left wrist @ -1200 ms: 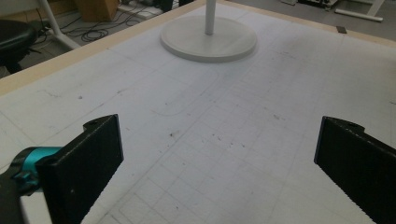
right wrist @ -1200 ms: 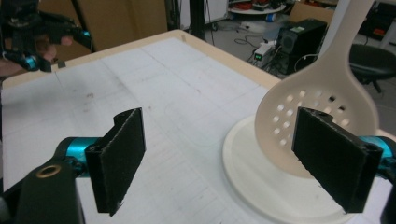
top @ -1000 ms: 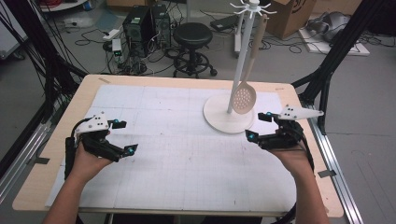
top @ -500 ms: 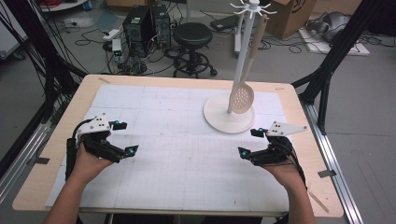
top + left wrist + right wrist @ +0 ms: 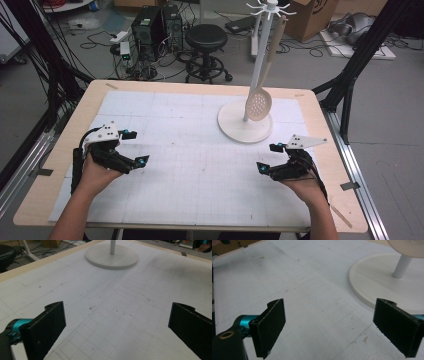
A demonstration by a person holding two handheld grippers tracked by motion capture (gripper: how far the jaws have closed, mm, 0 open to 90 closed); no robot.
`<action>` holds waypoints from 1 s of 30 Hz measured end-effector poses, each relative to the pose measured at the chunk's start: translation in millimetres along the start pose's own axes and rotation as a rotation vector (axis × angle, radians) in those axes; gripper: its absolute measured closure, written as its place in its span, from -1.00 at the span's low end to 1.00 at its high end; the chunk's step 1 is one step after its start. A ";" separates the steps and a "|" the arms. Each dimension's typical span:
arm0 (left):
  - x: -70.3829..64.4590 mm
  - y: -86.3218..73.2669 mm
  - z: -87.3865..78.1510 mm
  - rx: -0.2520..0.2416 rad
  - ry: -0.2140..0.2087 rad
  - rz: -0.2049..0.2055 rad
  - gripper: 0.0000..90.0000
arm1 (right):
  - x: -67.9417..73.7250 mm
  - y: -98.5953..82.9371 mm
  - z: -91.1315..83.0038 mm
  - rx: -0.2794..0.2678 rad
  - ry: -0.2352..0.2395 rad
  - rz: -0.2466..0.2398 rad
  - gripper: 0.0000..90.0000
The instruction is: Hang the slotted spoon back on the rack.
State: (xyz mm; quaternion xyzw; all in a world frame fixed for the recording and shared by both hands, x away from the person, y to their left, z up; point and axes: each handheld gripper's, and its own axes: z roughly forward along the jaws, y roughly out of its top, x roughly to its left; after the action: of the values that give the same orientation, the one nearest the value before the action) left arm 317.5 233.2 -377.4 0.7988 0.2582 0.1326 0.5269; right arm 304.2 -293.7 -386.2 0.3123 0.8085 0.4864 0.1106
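We see the right gripper (image 5: 269,157) has drawn back from the utensil stand (image 5: 245,122), where a slotted spoon (image 5: 259,104) hangs; both grippers, left gripper (image 5: 136,147) included, gape empty.

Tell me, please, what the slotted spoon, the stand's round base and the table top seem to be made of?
The slotted spoon looks like matte beige plastic or silicone: even colour, no glint, though painted wood cannot be ruled out. The stand's round base seems off-white painted metal or plastic, smooth with a dull sheen. The table top appears to be pale wood or plywood at its bare border, covered by a white gridded mat.
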 end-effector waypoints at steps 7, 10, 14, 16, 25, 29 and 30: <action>-1.0 0.3 0.3 0.000 -0.002 0.003 -0.96 | 2.4 0.3 -1.6 -0.003 -0.002 -0.003 -0.77; -0.7 0.0 1.4 0.000 -0.006 0.002 -0.96 | 2.4 0.2 -1.9 -0.001 -0.002 -0.002 -0.77; 0.3 -0.2 2.7 0.000 -0.011 -0.001 -0.96 | 2.1 -0.1 -1.8 0.005 -0.011 -0.004 -0.77; 0.1 -0.3 3.0 0.002 -0.011 -0.003 -0.96 | 2.2 -0.4 -2.4 0.008 -0.014 -0.005 -0.77; -0.5 -0.3 1.5 0.006 -0.006 0.002 -0.96 | 0.6 -0.3 -0.1 0.014 -0.011 0.000 -0.77; -0.7 -0.3 1.1 0.007 -0.007 0.004 -0.96 | 0.2 -0.2 3.0 0.025 -0.011 -0.006 -0.77; -0.7 -0.2 1.1 0.007 -0.008 0.004 -0.96 | 0.2 -0.2 3.6 0.027 -0.010 -0.006 -0.77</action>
State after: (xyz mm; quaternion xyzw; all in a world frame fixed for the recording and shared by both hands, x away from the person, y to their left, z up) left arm 317.4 232.0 -378.0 0.8017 0.2548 0.1298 0.5249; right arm 305.7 -291.1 -388.1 0.3138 0.8155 0.4733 0.1119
